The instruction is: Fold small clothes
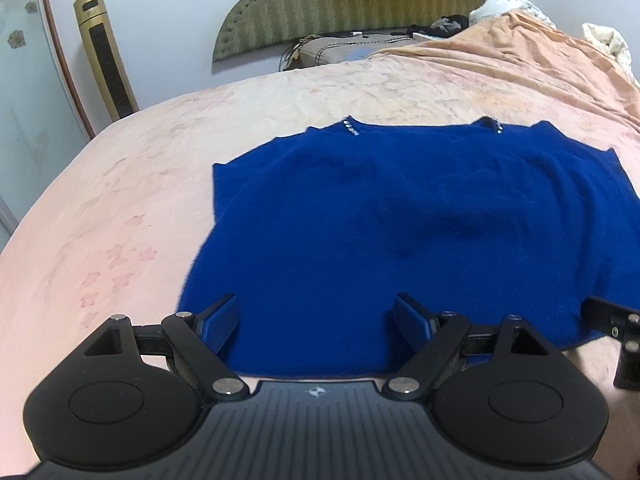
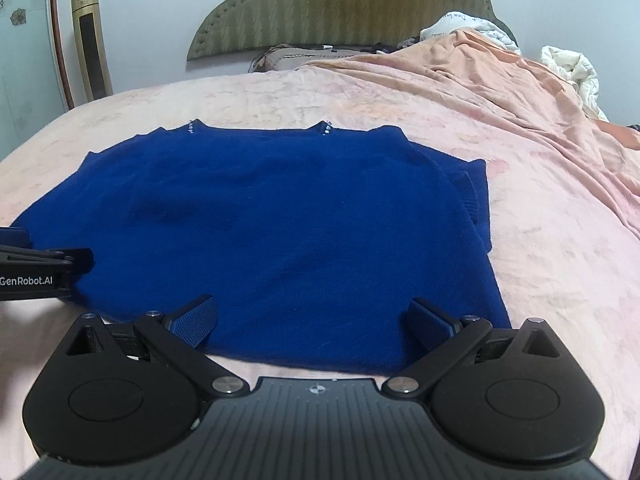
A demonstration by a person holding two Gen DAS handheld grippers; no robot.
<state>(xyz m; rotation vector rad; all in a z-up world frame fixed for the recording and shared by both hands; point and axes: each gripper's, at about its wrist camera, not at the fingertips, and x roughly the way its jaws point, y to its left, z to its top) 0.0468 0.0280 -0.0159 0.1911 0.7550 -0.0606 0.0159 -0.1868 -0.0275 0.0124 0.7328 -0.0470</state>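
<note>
Blue sweater (image 1: 400, 220) lies flat on the bed (image 1: 120, 200), hem nearest the cameras, neckline with small silver beads at the far edge. Left gripper (image 1: 320, 322) and right gripper (image 2: 312, 320) both sit over the hem, fingers (image 2: 196, 320) spread wide, holding nothing. Beyond: rumpled peach blanket (image 2: 500, 92), green padded headboard (image 2: 340, 4), gold tower fan (image 1: 106, 56) at the wall.
</note>
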